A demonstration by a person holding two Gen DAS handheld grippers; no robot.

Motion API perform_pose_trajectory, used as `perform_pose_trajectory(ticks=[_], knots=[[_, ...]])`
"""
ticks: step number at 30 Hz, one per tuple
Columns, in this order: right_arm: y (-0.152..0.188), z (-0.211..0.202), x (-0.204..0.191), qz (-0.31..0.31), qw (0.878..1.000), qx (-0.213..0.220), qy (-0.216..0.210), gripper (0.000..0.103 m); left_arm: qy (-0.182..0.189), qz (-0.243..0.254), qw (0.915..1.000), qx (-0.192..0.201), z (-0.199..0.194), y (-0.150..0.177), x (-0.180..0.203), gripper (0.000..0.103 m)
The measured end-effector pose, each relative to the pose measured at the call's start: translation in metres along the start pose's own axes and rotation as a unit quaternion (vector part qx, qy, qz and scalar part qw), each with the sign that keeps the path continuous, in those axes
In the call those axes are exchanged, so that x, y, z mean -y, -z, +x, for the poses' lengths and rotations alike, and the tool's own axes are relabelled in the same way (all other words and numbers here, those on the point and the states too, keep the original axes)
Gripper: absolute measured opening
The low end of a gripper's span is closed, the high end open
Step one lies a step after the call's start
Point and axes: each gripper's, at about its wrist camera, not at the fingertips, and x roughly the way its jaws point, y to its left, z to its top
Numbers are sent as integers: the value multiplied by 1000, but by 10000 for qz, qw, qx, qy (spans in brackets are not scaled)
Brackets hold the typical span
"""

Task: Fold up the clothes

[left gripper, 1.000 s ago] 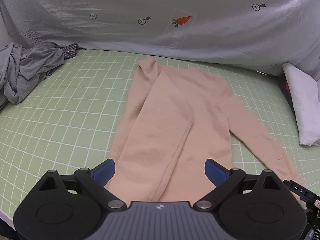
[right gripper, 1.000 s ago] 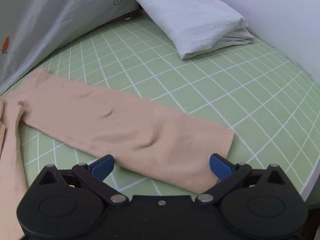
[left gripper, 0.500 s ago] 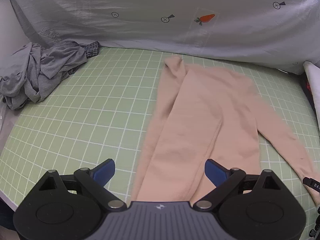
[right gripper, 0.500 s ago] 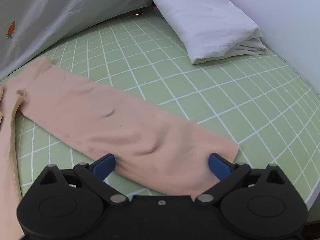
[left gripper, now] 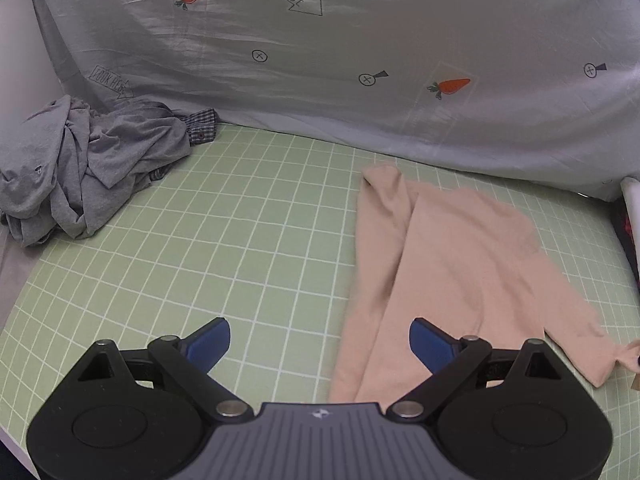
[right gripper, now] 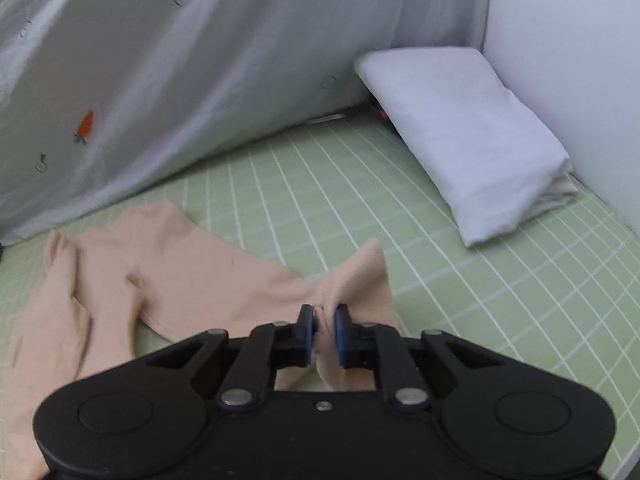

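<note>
A peach long-sleeved top (left gripper: 452, 256) lies flat on the green checked sheet (left gripper: 248, 240). In the right wrist view my right gripper (right gripper: 323, 330) is closing its jaws on the cuff end of the top's sleeve (right gripper: 352, 280), and the cloth is bunched and pinched between the blue pads and lifted off the sheet. The rest of the top (right gripper: 132, 276) stays flat to the left. In the left wrist view my left gripper (left gripper: 318, 342) stands open over the sheet, its right pad at the left edge of the top's hem, nothing between its fingers.
A crumpled grey garment pile (left gripper: 80, 168) sits at the far left. A grey printed sheet with carrots (left gripper: 360, 60) hangs behind. A folded white pillow (right gripper: 468, 136) lies at the right by the white wall.
My right gripper went from wide open over the sleeve end to pinched on it and rose with the cloth. My left gripper slid left, so the top now sits to its right.
</note>
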Motion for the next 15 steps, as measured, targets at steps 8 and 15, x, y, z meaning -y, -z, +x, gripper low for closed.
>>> perform_pose_trajectory(ticks=[8,15], knots=[[-35,16,-108,-290,9919,177,-1224,12,71,-233,9995,-199,53,-31,-17,96],[-31,56,-220,-597,9576,-529,-2768,48,-80,-459,9973,-568,102,-46,-29,96]])
